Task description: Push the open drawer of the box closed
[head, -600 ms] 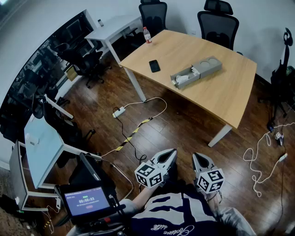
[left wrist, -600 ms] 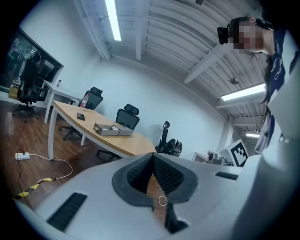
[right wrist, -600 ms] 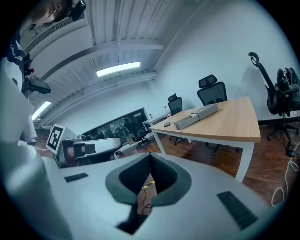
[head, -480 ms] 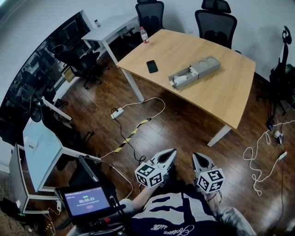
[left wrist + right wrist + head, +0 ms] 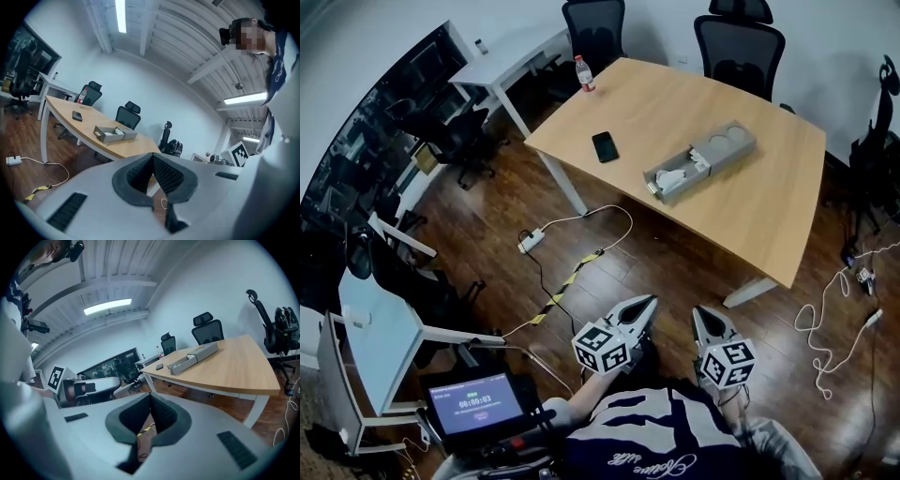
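Note:
A long grey box (image 5: 719,148) lies on the wooden table (image 5: 769,206), far ahead of me. Its drawer (image 5: 673,179) is pulled out toward the table's near edge, with white items inside. The same box with its drawer out appears small in the left gripper view (image 5: 115,133) and in the right gripper view (image 5: 193,356). My left gripper (image 5: 649,302) and right gripper (image 5: 699,312) are held close to the body above the floor, well short of the table. Both have their jaws together with nothing between them.
A black phone (image 5: 605,146) and a bottle (image 5: 583,73) are on the table. Two black office chairs (image 5: 739,47) stand behind it. A power strip with cable (image 5: 531,242) and a white cable (image 5: 825,328) lie on the wood floor. A tablet (image 5: 469,401) sits at the lower left.
The head view has shifted slightly, so the table sits a little lower and to the left in frame. Both grippers keep their place and stay shut.

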The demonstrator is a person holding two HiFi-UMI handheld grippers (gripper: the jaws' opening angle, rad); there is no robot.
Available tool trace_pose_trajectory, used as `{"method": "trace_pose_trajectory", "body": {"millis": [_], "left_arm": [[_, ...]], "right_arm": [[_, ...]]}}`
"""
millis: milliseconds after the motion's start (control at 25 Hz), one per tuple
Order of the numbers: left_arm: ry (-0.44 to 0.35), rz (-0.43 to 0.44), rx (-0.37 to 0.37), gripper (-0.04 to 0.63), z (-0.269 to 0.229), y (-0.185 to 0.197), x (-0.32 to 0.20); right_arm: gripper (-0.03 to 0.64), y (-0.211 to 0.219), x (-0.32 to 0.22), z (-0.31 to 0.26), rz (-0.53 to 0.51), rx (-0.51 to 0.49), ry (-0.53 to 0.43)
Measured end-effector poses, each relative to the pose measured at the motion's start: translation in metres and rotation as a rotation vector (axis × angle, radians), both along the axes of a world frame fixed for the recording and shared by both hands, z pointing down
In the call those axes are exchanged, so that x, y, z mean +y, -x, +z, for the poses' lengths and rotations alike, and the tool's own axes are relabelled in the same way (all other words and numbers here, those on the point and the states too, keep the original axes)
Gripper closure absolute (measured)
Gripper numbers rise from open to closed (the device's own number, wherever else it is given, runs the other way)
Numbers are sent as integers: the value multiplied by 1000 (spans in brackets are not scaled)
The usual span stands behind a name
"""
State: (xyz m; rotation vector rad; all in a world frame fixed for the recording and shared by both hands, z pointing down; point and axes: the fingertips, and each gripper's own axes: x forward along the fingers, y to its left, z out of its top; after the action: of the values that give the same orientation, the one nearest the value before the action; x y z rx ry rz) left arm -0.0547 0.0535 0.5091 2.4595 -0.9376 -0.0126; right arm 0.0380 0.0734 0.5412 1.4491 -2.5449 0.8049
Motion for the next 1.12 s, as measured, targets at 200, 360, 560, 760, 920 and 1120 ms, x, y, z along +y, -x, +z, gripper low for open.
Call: {"method": "trace_pose_trajectory", "body": {"millis": [200,360,560,760,920,1120], "left_arm": [[10,20,2,594,-3,27,-63],[6,45,3,594,0,46,-109],[5,92,14,594,4,58,-148],[56,120,30,594,23,59,-161],[91,123,44,594,35,56,-171],[113,82,47,594,46,55,-193]], "right_arm": [[620,26,-61,-10,32,5,-10],[620,41,-97,-9,67,17,1],[620,40,-128,-10,158,40,10],[620,40,-140,-2,177,74,50],[620,40,-151,6,164,91,81],[620,35,-178,16,128,91,102]]}}
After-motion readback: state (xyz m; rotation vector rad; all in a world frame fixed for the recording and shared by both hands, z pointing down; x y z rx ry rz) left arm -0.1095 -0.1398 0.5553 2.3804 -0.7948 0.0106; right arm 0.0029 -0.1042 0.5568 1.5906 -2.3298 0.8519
